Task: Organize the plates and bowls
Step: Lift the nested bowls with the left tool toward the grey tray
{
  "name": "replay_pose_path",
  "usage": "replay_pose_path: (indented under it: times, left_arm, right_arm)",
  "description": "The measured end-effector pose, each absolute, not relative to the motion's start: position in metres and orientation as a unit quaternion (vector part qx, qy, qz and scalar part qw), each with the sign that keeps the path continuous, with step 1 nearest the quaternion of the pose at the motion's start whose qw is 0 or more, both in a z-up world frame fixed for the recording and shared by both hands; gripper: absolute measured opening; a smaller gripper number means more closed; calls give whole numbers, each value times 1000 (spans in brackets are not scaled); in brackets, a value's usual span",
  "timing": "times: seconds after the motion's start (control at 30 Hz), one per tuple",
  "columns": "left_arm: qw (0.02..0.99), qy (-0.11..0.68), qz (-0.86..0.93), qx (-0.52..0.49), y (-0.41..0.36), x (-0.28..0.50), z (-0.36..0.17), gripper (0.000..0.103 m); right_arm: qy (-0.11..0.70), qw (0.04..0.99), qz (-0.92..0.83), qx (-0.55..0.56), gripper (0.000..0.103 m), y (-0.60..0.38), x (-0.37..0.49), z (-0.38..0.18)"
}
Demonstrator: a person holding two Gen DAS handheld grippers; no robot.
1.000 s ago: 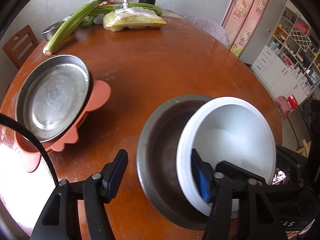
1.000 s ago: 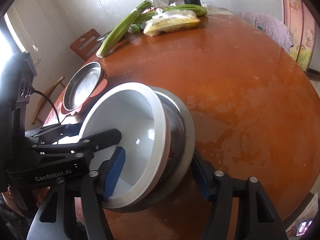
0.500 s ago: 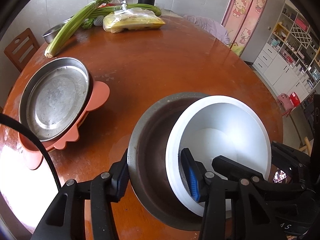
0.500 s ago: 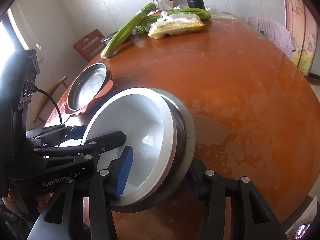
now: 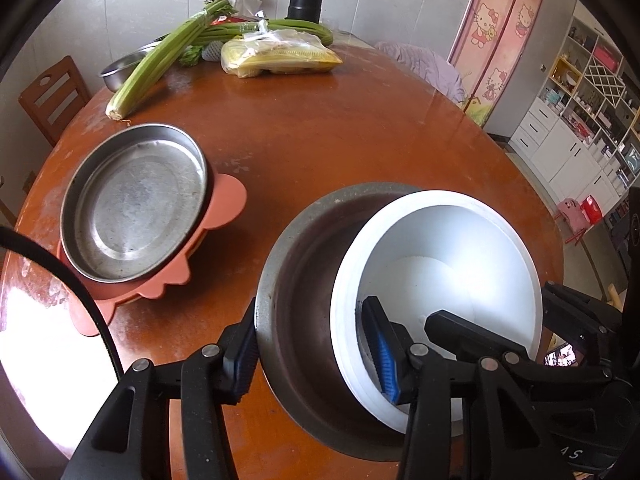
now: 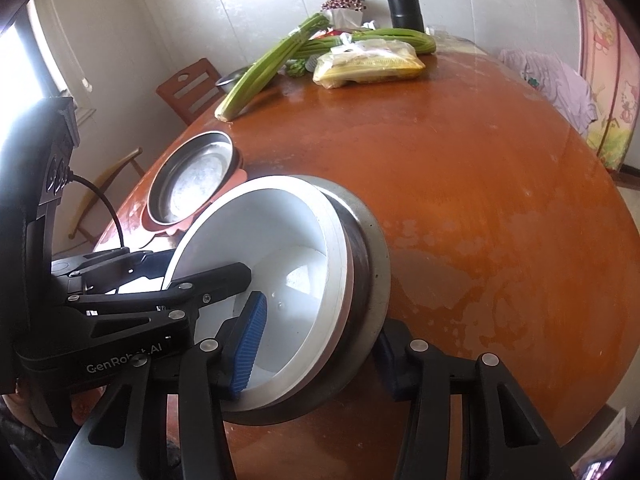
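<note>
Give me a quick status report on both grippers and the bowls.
Left gripper and right gripper both clamp the stacked bowls. White bowl tilted inside metal bowl. Metal plate sits left, apart.

Left gripper [image 5: 314, 352] and right gripper [image 6: 320, 344] — jaws clamped, from opposite sides.

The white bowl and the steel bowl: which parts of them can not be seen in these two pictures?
- Left wrist view: the white bowl hides the right inner wall and floor of the steel bowl.
- Left wrist view: the left tool covers both bowls' near rims.
- Right wrist view: the right tool covers the near rims; whether the steel bowl's base touches the table is hidden.
</note>
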State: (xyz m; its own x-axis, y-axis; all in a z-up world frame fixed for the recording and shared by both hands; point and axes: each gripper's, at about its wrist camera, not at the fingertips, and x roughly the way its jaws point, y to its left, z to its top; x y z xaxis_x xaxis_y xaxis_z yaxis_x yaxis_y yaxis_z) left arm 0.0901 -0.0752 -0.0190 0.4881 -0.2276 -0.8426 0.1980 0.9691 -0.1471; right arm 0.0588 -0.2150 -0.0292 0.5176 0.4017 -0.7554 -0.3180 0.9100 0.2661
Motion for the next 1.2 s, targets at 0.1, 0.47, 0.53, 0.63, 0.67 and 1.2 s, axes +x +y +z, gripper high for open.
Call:
replay_pose_path:
  times: [0.1,0.47,0.53,0.63,0.67,1.2]
  left_arm:
    - [864,488,-124,-15,-71,90,-15,48]
    - [877,466,-117,-13,-49,94,10,48]
    - [880,462,-113,-13,-43,95,15,48]
    - [883,456,-108,-15,-33,99,23,48]
    - [885,453,-106,-15,-30,100,25,48]
    - [896,435,-74,-35,42,123,44,48]
  right_arm:
    - [442,872,207,43,52,-211,58,-25]
    - [421,881,216,33,52,-188,61,-1]
    - [418,881,219,30,52,-182,63,4]
    - [411,883,225,26,52,-173,67,11]
    - [410,883,227,25,52,-169,69,13]
    - [392,883,260,3,52,-97,102,35]
